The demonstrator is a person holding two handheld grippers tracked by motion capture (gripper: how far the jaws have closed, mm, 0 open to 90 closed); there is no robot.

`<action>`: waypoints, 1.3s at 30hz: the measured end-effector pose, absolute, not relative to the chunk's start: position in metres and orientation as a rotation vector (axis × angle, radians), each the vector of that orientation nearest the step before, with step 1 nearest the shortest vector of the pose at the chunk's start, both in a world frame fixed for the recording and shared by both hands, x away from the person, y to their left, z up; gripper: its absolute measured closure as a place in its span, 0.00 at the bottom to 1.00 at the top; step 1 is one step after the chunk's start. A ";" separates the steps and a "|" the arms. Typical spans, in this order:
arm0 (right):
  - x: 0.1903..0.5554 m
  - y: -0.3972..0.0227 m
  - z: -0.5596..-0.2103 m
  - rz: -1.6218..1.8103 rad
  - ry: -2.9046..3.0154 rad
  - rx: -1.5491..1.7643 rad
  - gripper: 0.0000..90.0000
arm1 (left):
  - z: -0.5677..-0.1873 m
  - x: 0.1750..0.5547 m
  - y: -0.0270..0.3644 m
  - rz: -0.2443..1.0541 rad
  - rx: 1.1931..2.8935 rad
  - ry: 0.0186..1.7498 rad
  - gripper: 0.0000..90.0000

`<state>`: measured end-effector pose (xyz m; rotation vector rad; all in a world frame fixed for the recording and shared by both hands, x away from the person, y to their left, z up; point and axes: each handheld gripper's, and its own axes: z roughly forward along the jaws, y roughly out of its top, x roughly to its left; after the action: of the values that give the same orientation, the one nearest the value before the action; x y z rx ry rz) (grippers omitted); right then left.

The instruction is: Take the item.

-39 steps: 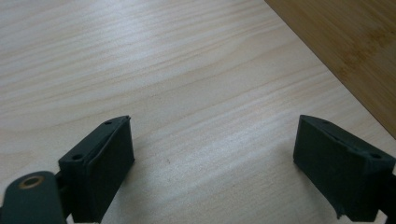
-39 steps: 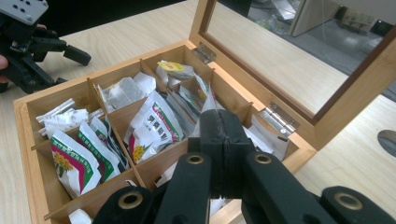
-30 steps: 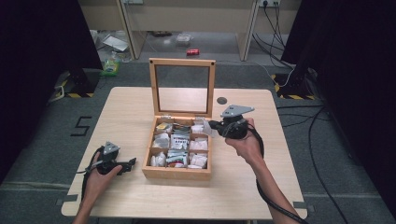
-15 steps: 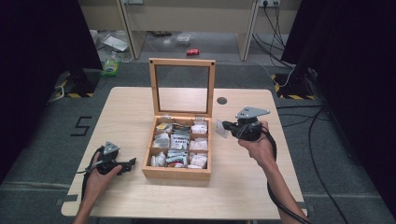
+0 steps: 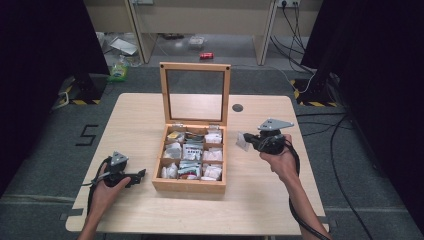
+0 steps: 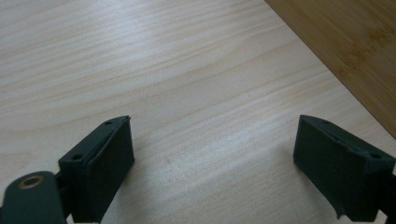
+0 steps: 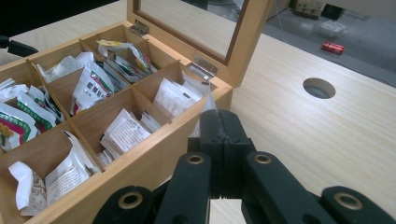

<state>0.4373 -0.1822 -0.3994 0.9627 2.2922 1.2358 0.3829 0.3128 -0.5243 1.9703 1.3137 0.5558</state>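
Observation:
An open wooden box (image 5: 189, 185) with a glass lid (image 5: 195, 68) raised stands mid-table; its compartments hold several tea packets (image 5: 190, 150). My right gripper (image 5: 248, 141) hovers just right of the box, shut on a small white packet (image 5: 242, 140). In the right gripper view the closed jaws (image 7: 223, 116) pinch that packet (image 7: 207, 103) beside the box's wall (image 7: 154, 158). My left gripper (image 5: 141, 175) rests on the table left of the box's front corner. In the left gripper view it (image 6: 212, 158) stands open over bare wood with nothing between the jaws.
A round cable hole (image 5: 237, 107) lies in the table behind my right hand, also in the right gripper view (image 7: 319, 87). Beyond the table, a red can (image 5: 206, 55) and clutter sit on the floor. Cables (image 5: 320, 85) run along the right.
My right gripper has drawn away from above the box's back right compartments to the right, sinking slightly, with the white packet in its jaws. The left gripper has stayed put.

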 end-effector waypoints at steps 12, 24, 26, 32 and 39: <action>0.436 -0.189 -0.406 1.238 2.277 0.982 1.00 | -0.524 0.383 0.313 0.556 1.970 1.313 0.13; 0.436 -0.189 -0.422 1.257 2.268 0.989 1.00 | -0.524 0.383 0.313 0.556 1.970 1.314 0.13; 0.435 -0.190 -0.424 1.257 2.266 0.996 1.00 | -0.524 0.383 0.313 0.556 1.971 1.313 0.13; 0.431 -0.195 -0.431 1.263 2.257 1.006 1.00 | -0.524 0.383 0.313 0.556 1.971 1.313 0.12; 0.431 -0.199 -0.433 1.275 2.249 1.017 1.00 | -0.524 0.383 0.313 0.556 1.972 1.312 0.12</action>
<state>0.4307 -0.1989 -0.4332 1.0165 2.2486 1.2747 0.3829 0.3126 -0.5244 1.9717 1.3124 0.5556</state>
